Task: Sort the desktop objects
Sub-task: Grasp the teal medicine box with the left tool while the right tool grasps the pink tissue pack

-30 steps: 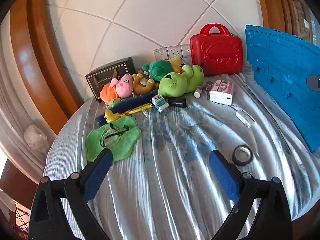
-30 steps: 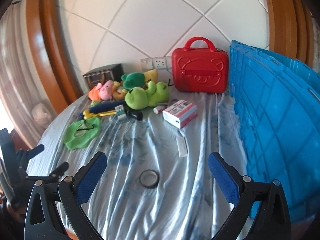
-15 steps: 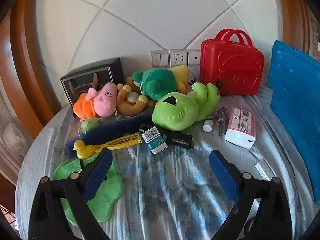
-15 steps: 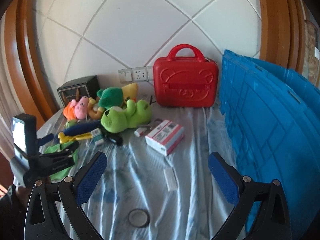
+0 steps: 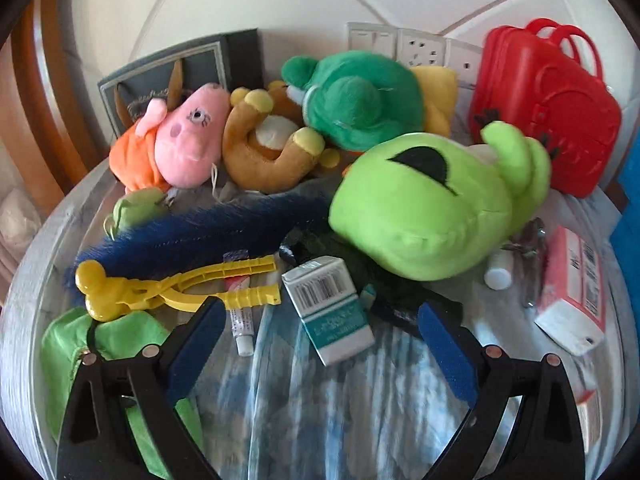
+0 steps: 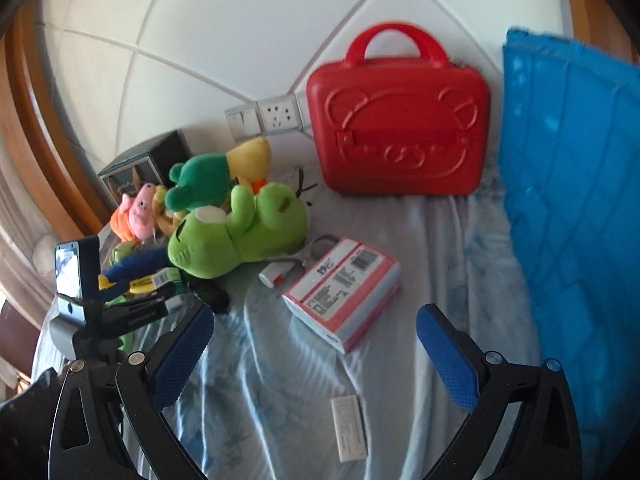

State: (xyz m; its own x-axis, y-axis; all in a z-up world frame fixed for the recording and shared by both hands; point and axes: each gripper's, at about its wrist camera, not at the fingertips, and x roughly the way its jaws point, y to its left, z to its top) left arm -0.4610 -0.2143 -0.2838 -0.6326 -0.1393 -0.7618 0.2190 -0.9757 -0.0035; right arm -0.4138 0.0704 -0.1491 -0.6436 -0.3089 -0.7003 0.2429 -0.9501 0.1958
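Observation:
My left gripper (image 5: 320, 320) is open and empty, with a teal and white box (image 5: 330, 310) lying between its fingers. A lime green plush (image 5: 432, 204), a dark green plush (image 5: 360, 98), a pink pig plush (image 5: 188, 136), a blue furry toy (image 5: 200, 236), yellow tongs (image 5: 172, 290) and a small tube (image 5: 242, 326) lie around it. My right gripper (image 6: 316, 344) is open and empty, just short of a pink and white box (image 6: 342, 290). The left gripper's body (image 6: 112, 312) shows at the left of the right wrist view.
A red carry case (image 6: 400, 128) stands at the wall. A blue crate (image 6: 580, 208) stands on the right. A dark box (image 5: 176, 76) sits behind the plush toys. A small flat white packet (image 6: 349, 428) and a white cap (image 5: 498, 276) lie on the cloth. A green fabric piece (image 5: 112, 344) lies left.
Both grippers have moved forward toward the objects. The left one closed in on the teal box and toy pile; the right one neared the pink and white box. The tape ring left view.

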